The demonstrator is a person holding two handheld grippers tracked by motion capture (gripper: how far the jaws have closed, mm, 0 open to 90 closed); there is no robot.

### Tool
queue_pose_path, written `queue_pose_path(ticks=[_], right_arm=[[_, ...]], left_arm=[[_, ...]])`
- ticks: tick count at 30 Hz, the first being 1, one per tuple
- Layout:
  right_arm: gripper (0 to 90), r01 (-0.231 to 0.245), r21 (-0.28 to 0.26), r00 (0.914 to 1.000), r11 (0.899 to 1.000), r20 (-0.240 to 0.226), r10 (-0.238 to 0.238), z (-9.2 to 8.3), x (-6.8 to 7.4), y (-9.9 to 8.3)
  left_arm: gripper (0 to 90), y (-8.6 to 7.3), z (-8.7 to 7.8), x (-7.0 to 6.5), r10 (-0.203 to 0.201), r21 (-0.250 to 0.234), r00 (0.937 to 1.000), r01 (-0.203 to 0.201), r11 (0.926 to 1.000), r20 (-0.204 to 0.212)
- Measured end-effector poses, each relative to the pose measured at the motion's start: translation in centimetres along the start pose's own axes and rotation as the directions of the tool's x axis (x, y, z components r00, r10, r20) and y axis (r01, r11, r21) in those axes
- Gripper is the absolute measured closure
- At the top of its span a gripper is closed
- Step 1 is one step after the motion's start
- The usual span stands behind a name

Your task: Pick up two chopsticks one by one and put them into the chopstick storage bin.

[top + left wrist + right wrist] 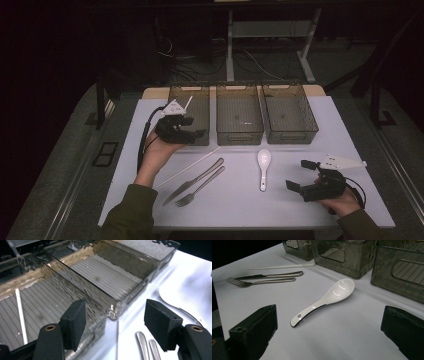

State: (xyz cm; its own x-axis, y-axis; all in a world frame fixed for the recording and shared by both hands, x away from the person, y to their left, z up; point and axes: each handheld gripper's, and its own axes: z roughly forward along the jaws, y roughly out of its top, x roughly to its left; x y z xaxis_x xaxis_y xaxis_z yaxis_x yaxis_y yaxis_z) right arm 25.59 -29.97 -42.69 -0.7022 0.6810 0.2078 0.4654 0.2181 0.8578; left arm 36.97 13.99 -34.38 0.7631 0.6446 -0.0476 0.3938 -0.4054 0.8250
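Both grippers are hovering with jaws spread apart and nothing between them. Left gripper (186, 131) is sitting at the near edge of the leftmost bin (199, 95), held up from below by the person's left hand (159, 150); in the left gripper view its two black pads (75, 320) are standing wide, one over the bin's ribbed floor and the other over the white table (300, 200), and a white chopstick (21, 312) is lying inside that bin. Right gripper (300, 175) is resting low at the near right of the table, gripped by the right hand (345, 202), pointing left toward the white spoon (263, 167). That spoon is lying on the table just near of the middle bin (239, 115), bowl far, handle near; in the right gripper view it (324, 301) is lying between and beyond the open jaws, not touching either. Farther right, a third bin (290, 112) is standing beside the middle one. Left of the spoon, a knife (192, 181) and a fork (200, 186) are lying side by side at a slant, and a second white chopstick (187, 167) is lying just left of them on the table.
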Motion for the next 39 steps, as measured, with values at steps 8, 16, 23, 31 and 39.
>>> queue_pose_path(ticks=[8, 16, 23, 31, 39], right_arm=[[0.8, 0.001, 0.001, 1.0, 1.0, 0.004, -0.001, 0.0, 0.0, 0.0], [0.8, -0.004, 0.0, 1.0, 1.0, 0.007, 0.004, 0.0, 0.0, 0.0], [0.8, -0.001, -0.001, 1.0, 1.0, 0.008, 0.001, 0.0, 0.0, 0.0], [0.8, 0.004, -0.002, 0.9999, 1.0, 0.013, -0.003, 0.0, 0.0, 0.0], [0.8, 0.007, 0.003, 0.9999, 1.0, 0.014, -0.007, 0.0, 0.0, 0.0]], left_arm=[[33.1, -2.3, -0.9, -1.5, -0.003, -0.015, 0.9998, 0.003, 0.9999, 0.021], [34.5, -4.3, -1.9, -2.9, 0.016, -0.023, 0.9996, -0.015, 0.9996, 0.025], [37.7, -6.3, -2.3, -3.9, 0.036, -0.003, 0.9992, -0.036, 0.9994, 0.019], [46.2, -8.7, -2.6, -4.0, 0.022, 0.027, 0.9998, -0.022, 0.9994, -0.004], [52.9, -10.1, -1.6, -3.6, -0.006, 0.08, 0.9999, 0.005, 0.9968, 0.009]])
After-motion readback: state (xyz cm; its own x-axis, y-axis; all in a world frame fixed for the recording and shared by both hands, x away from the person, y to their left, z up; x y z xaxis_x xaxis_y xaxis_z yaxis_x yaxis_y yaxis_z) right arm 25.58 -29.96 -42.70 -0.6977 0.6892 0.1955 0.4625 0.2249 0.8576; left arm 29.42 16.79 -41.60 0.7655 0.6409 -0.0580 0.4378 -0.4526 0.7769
